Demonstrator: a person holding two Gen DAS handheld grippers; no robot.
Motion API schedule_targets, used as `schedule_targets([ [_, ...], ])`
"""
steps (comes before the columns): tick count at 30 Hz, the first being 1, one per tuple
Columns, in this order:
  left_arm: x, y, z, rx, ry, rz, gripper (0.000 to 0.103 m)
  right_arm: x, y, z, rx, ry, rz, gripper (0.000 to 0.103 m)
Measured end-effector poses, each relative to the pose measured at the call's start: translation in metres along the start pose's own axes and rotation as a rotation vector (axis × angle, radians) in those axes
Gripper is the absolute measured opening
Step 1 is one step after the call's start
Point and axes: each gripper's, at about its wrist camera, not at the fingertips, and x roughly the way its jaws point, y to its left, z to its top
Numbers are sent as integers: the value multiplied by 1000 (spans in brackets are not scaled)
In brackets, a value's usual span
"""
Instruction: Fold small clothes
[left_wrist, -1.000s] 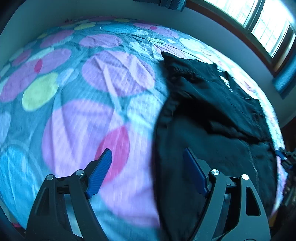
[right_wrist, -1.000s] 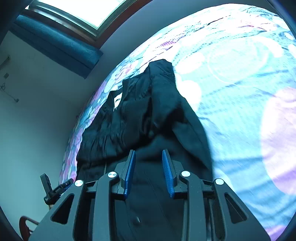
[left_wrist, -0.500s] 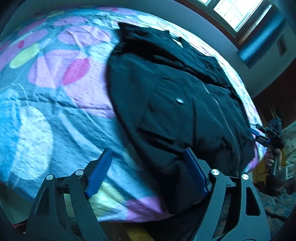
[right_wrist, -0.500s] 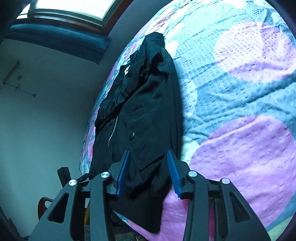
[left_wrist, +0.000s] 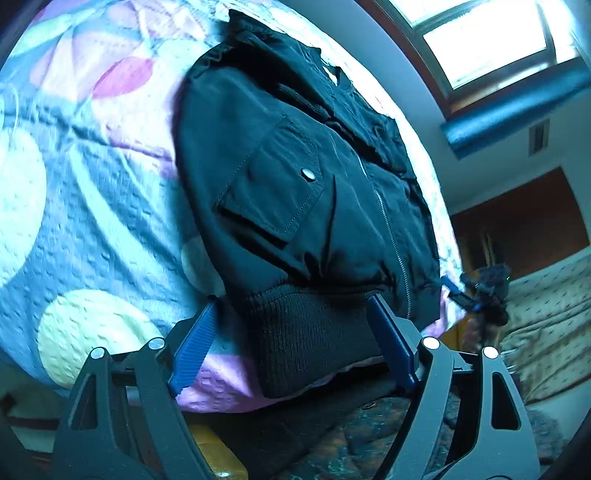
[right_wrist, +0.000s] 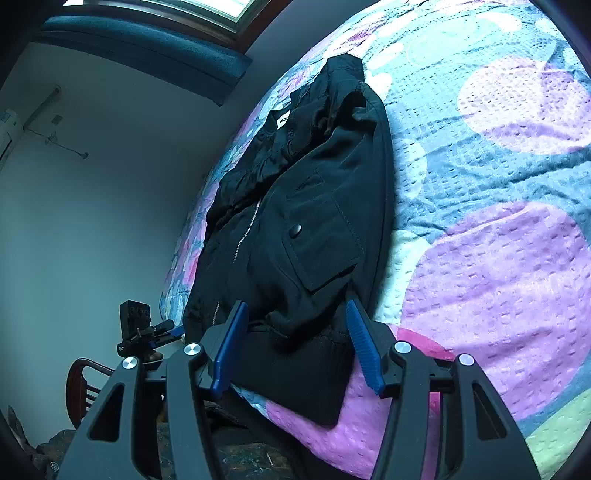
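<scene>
A small black zip jacket lies flat on the bed, with a snap pocket on its front and a ribbed hem hanging over the near bed edge. My left gripper is open, its blue fingers either side of the hem, nothing held. In the right wrist view the same jacket lies lengthwise. My right gripper is open around the hem's other end, empty. The other gripper shows far right in the left wrist view and low left in the right wrist view.
The bed cover has big purple, yellow and blue circles. A window with a blue rolled blind is behind the bed. A wooden chair stands by the wall. A patterned rug lies on the floor below.
Both grippers have pulled back from over the jacket to the near bed edge. The right gripper has opened wider. Both now straddle the ribbed hem.
</scene>
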Motion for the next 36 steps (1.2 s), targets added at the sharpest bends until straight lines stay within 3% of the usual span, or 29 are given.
schedule_targets([
  [2,2,-4,-1,22,-2,22,79,-2,0,-1,4,13,-18,55],
  [5,8,-19,-3,95,-8,89,79,-6,1,-3,-22,39,-119,56],
  [9,21,-36,-3,171,-13,153,79,20,0,-15,-26,166,-29,59],
  [11,22,-38,-4,178,2,136,74,26,6,-18,-55,163,-3,61],
  [14,22,-34,-4,135,21,47,68,30,8,-21,-52,201,43,59],
  [17,24,-27,-3,112,22,37,61,31,5,-23,-46,194,36,43],
  [19,23,-23,-3,104,17,42,52,31,-1,-25,-33,191,14,19],
  [21,23,-22,-4,108,10,81,29,31,-2,-26,-41,193,4,15],
  [23,23,-21,-4,108,7,111,17,29,-1,-27,-51,189,12,14],
  [29,8,-26,7,73,-40,73,10,6,-2,-16,32,122,214,11],
  [36,-36,-49,61,79,-187,-83,11,-5,14,36,73,2,397,11],
])
